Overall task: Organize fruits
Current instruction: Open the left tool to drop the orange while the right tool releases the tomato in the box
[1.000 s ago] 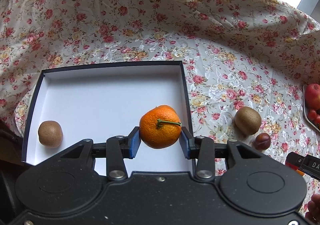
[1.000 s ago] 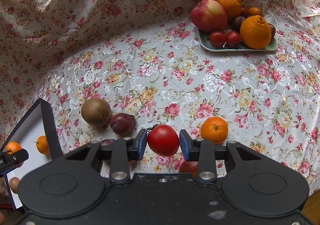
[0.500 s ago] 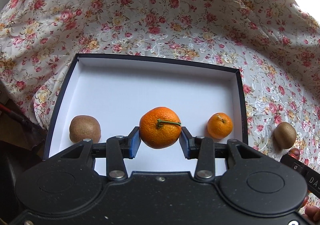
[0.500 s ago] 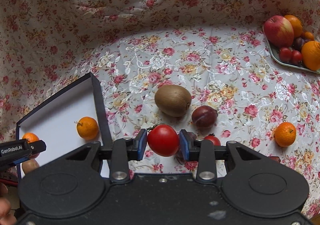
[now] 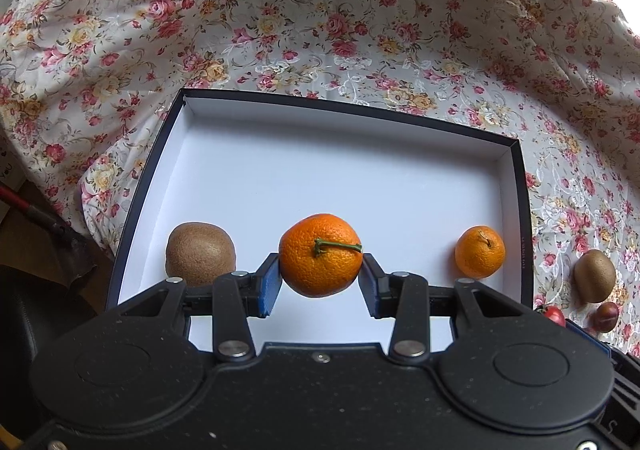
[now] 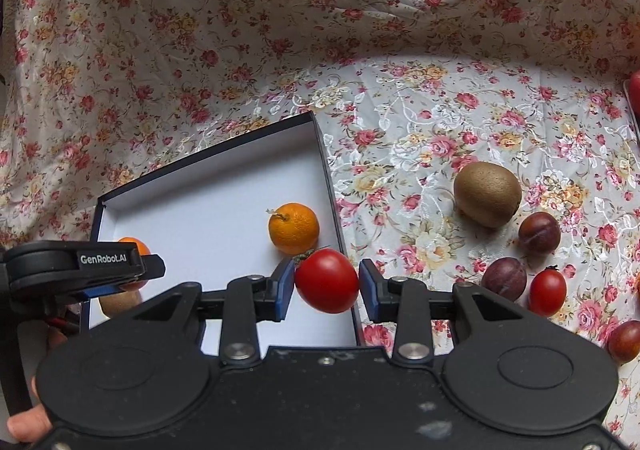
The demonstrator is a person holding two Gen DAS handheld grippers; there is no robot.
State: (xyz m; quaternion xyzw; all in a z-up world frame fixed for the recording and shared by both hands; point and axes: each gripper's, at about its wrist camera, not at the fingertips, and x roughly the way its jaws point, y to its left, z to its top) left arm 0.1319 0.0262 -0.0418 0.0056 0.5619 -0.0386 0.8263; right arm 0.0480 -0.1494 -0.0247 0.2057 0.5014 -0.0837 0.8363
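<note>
Left gripper [image 5: 320, 282] clamped on a stemmed mandarin [image 5: 320, 255], held above the box [image 5: 516, 210]; right gripper [image 6: 325, 288] closed on a tomato [image 6: 327, 281] over the box's right wall. Already boxed: a kiwi [image 5: 200, 253], a small mandarin [image 5: 480, 252]. Farther off, left on the cloth [image 6: 420, 130]: a second kiwi [image 6: 487, 194], plums [image 6: 539, 232], a small tomato [image 6: 547, 292].
</note>
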